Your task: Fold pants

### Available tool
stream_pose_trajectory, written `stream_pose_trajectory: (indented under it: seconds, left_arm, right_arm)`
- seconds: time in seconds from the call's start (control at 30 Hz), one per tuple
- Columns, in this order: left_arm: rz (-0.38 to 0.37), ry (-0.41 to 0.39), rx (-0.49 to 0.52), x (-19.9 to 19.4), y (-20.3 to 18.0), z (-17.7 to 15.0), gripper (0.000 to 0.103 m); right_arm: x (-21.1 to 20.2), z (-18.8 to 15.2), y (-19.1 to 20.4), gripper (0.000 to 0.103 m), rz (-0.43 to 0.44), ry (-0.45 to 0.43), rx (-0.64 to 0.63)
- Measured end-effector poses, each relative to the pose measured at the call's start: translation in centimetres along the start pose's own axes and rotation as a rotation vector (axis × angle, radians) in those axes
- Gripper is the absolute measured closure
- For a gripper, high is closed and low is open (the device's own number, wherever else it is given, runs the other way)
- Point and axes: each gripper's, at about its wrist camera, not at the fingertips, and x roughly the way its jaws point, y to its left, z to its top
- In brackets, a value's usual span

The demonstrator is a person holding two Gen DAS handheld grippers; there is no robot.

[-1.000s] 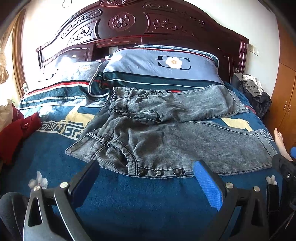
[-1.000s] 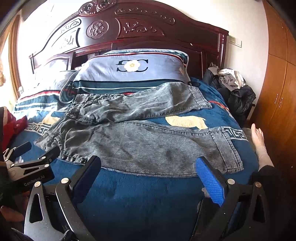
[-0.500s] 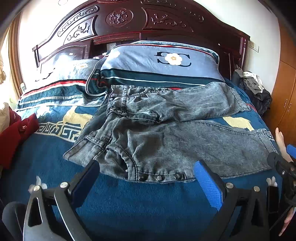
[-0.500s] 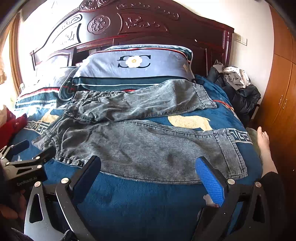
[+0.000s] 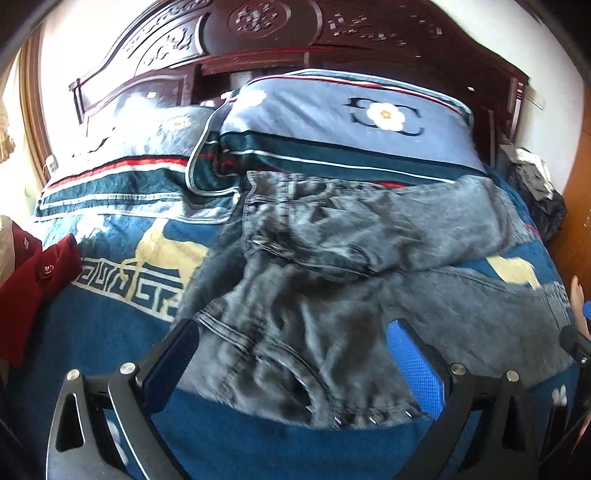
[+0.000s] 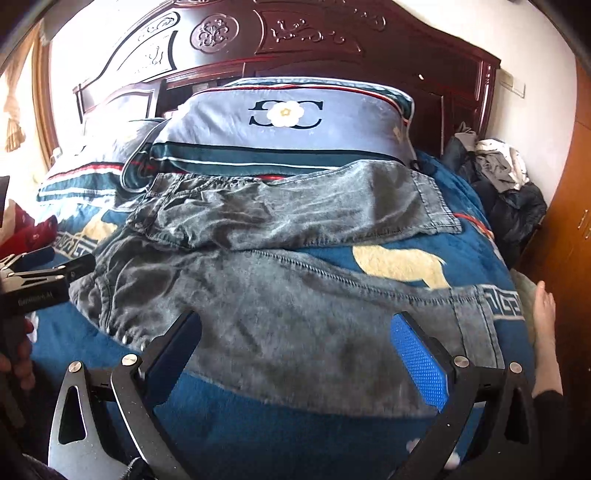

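Observation:
Grey washed denim pants [image 5: 332,295] lie spread on a blue bedspread [image 5: 110,325], waist to the left, both legs running right. The far leg lies against the pillow, the near leg along the bed's front. My left gripper [image 5: 291,350] is open, its jaws over the near waistband with its metal buttons [image 5: 373,419]. My right gripper [image 6: 295,343] is open over the near leg [image 6: 314,317], between thigh and hem. The left gripper also shows in the right wrist view [image 6: 44,273] at the waist. Neither holds cloth.
Two blue pillows [image 6: 280,125] lean on a carved dark wood headboard [image 6: 295,33]. A red garment [image 5: 33,288] lies at the bed's left edge. Dark clothes [image 6: 502,192] pile at the right, beside a wooden wardrobe [image 6: 569,229]. A bare foot [image 6: 546,317] rests at the bed's right edge.
Both grippers have moved forward and down toward the pants. The waistband and near leg now lie between the open jaws. The pants have not moved.

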Motion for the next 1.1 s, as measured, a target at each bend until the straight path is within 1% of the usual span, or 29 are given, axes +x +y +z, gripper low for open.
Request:
stream_pose_trajectory:
  seconds: [0.13, 0.43, 0.63, 0.73, 0.87, 0.97, 1.03, 1.1]
  left_arm:
    - [0.005, 0.042, -0.019, 2.4, 1.8, 2.4, 0.000]
    - [0.043, 0.043, -0.054, 7.3, 4.3, 8.1, 0.000]
    - [0.039, 0.096, -0.096, 11.4, 5.6, 10.5, 0.000]
    - [0.045, 0.117, -0.095, 13.7, 6.0, 11.9, 0.000]
    - [0.027, 0.136, -0.081, 16.4, 6.1, 13.8, 0.000]
    - [0.015, 0.144, -0.050, 18.5, 6.0, 15.0, 0.001]
    - [0.024, 0.159, -0.040, 19.9, 6.1, 15.7, 0.006]
    - [0.015, 0.179, -0.044, 21.1, 6.2, 16.0, 0.012]
  right_arm:
    - [1.6, 1.5, -0.7, 0.000, 0.028, 0.014, 0.025]
    - [5.7, 4.4, -2.3, 0.000, 0.056, 0.053, 0.050]
    - [9.6, 7.4, -5.1, 0.000, 0.100, 0.115, 0.130]
    - [11.7, 9.0, -6.8, 0.000, 0.130, 0.148, 0.187]
    - [13.7, 11.4, -7.4, 0.000, 0.115, 0.140, 0.132]
    - [15.6, 13.0, -7.1, 0.000, 0.135, 0.141, 0.066]
    - [17.0, 13.8, -6.8, 0.001, 0.147, 0.156, 0.035]
    - [18.2, 14.2, -6.4, 0.001, 0.149, 0.166, 0.004]
